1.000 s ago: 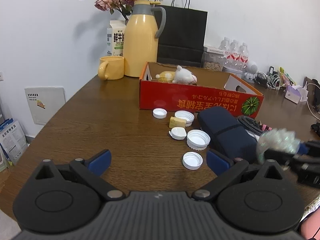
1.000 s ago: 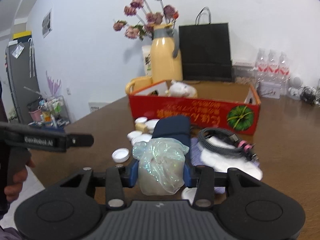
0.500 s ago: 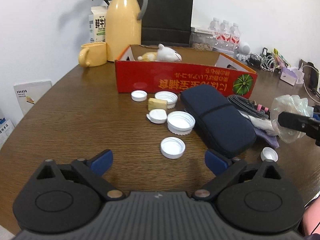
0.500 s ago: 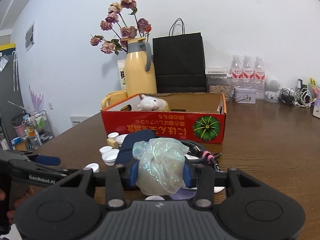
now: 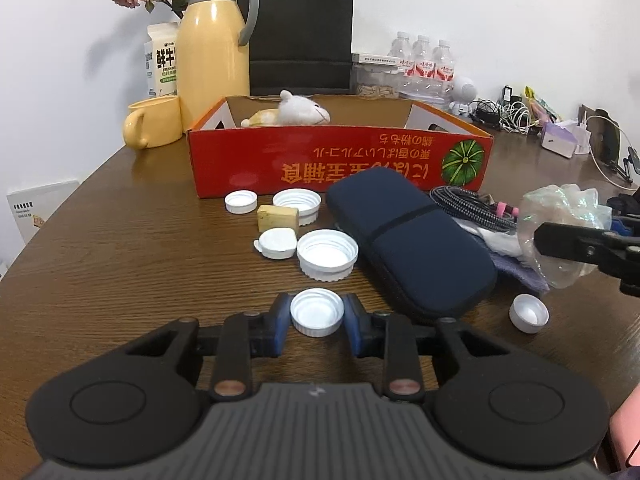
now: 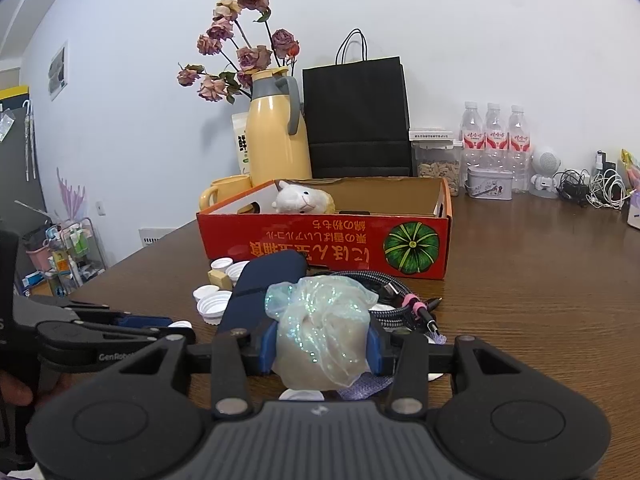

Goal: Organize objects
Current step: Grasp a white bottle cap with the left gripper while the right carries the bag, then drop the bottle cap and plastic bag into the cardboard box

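Left tongs (image 5: 317, 322), wide apart half a second ago with nothing between them, now drawn in around a small white bottle cap (image 5: 317, 311) on the brown surface (image 5: 120, 248); jaws just closing, blue pads flanking the cap on both sides and apparently touching its rim. Likely meaning for the task: pick-up of one loose cap begun, lift not yet made, cap seemingly resting on the surface. Right tongs (image 6: 322, 346) unchanged, clamped on a crumpled iridescent plastic bag (image 6: 324, 330), held clear of the surface, in front of the red cardboard box (image 5: 340, 160). Gripped cap in front of the red box, well apart from it, with the larger ribbed white cap (image 5: 327, 254) and the flip-top cap (image 5: 276, 243) between. Dark blue pouch (image 5: 408, 240) also in front of the box, just right of the gripped cap. One more small white cap (image 5: 529, 313) farther right, near the pouch's near end. Plush toy (image 5: 298, 114) already inside the box, presumably the collecting place.
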### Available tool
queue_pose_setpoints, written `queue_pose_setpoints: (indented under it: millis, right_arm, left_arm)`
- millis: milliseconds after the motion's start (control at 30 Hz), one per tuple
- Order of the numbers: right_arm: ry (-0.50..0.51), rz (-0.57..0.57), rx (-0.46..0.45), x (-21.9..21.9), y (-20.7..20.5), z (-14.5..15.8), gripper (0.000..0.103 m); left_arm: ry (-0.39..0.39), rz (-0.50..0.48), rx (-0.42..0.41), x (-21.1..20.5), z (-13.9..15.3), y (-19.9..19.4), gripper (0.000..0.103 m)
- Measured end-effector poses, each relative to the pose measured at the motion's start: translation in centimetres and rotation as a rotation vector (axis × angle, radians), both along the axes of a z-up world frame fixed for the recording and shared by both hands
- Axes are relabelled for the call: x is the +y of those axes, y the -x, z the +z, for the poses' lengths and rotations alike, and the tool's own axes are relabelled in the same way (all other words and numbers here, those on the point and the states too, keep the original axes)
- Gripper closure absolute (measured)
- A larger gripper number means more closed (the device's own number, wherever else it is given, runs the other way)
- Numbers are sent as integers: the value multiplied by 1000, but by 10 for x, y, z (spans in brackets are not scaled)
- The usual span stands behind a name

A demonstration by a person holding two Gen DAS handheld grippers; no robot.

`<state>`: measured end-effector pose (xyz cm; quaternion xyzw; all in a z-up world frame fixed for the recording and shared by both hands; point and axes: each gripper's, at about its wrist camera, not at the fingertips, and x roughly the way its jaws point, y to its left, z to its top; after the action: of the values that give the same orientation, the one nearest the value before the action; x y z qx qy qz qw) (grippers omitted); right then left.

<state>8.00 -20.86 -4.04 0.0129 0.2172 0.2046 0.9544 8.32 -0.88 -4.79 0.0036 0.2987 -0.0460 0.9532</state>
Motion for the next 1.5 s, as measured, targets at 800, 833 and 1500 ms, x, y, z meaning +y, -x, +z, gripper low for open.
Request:
queue_pose_setpoints:
  millis: [800, 833, 1500]
  right_arm:
    - [-5, -5, -188, 39, -122, 70, 62]
    - [-5, -6, -183, 42, -132, 70, 62]
    - [74, -39, -35, 77, -221, 16, 58]
  left_arm:
    - [59, 82, -278, 8, 96, -100, 74]
    - [66, 96, -277, 9, 97, -108, 74]
    - [38, 228, -199, 19, 53, -183, 73]
